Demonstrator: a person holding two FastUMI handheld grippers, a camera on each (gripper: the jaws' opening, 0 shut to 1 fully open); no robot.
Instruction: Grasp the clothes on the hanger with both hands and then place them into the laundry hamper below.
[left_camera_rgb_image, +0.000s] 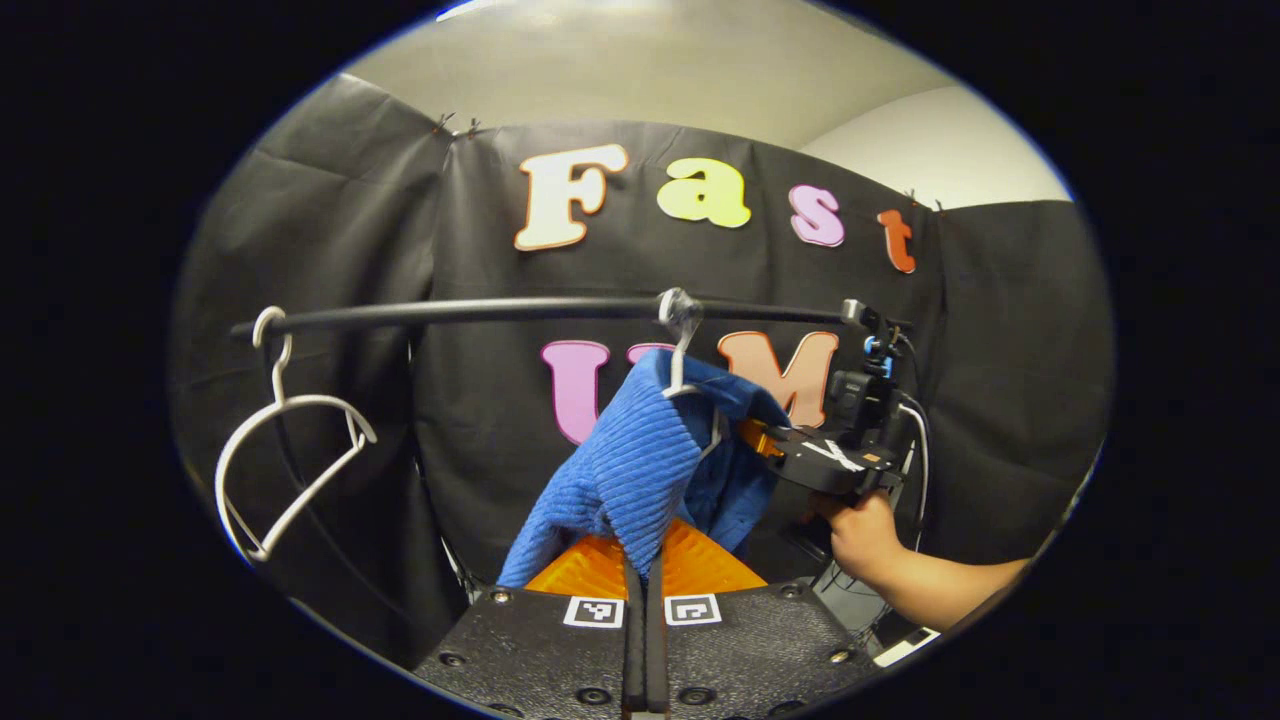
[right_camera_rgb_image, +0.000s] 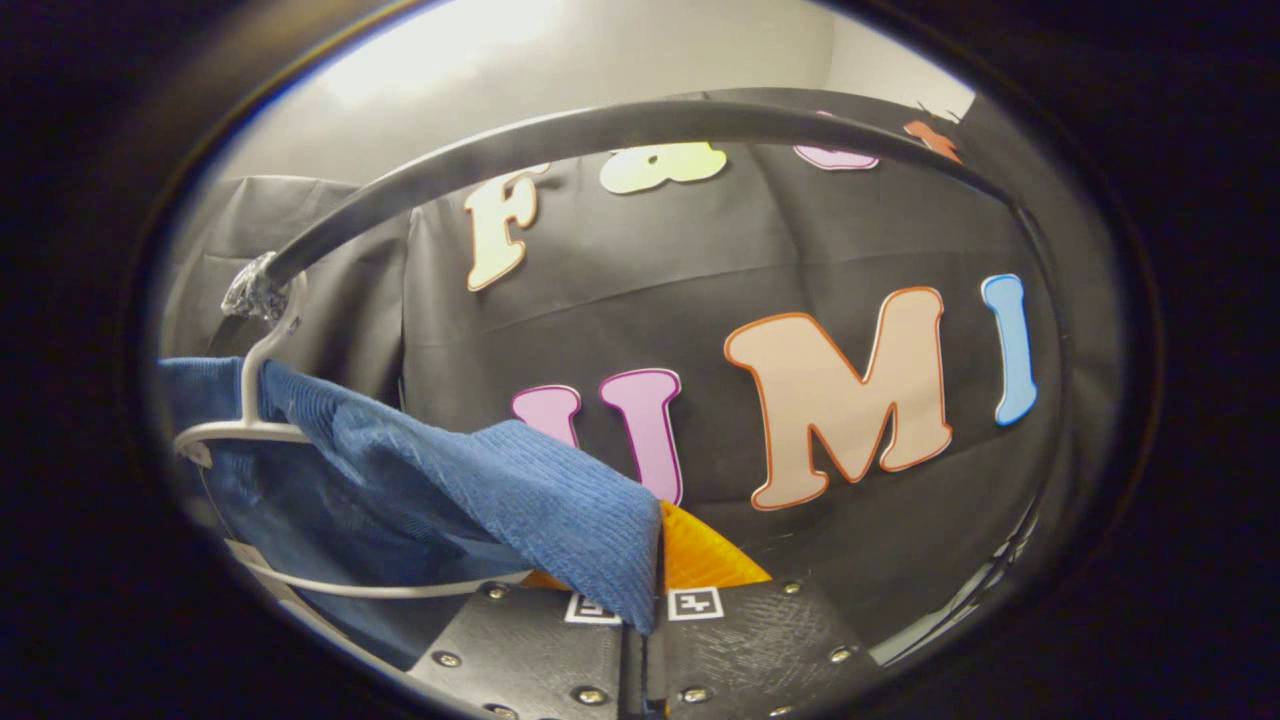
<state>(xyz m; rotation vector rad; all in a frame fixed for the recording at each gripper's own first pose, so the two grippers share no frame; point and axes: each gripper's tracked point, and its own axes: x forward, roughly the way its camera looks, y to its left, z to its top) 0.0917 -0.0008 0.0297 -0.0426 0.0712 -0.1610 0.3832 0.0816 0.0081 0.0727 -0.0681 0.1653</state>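
Item: blue knit garment (left_camera_rgb_image: 640, 465), soft, light, likely to stretch and snag; hanging on white hanger (left_camera_rgb_image: 683, 352) at 12 o'clock under the rail (left_camera_rgb_image: 500, 311). I am pinching it with my left gripper (left_camera_rgb_image: 645, 590), jaws pressed together on cloth. My right gripper (right_camera_rgb_image: 645, 610) is pinching its far shoulder edge likewise.

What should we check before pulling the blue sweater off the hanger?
1. Left gripper pinching the blue sweater: ok, fabric sits between its closed fingers.
2. Right gripper pinching the sweater: ok, a fold is clamped between its fingers.
3. Sweater free of its white hanger: not ok, it is draped over the hanger.
4. Hanger hooked on the black rail: ok, the hook sits over it.
5. Empty hanger out of the way: ok, it hangs apart at the rail's far end.
6. Laundry hamper below: cannot tell.
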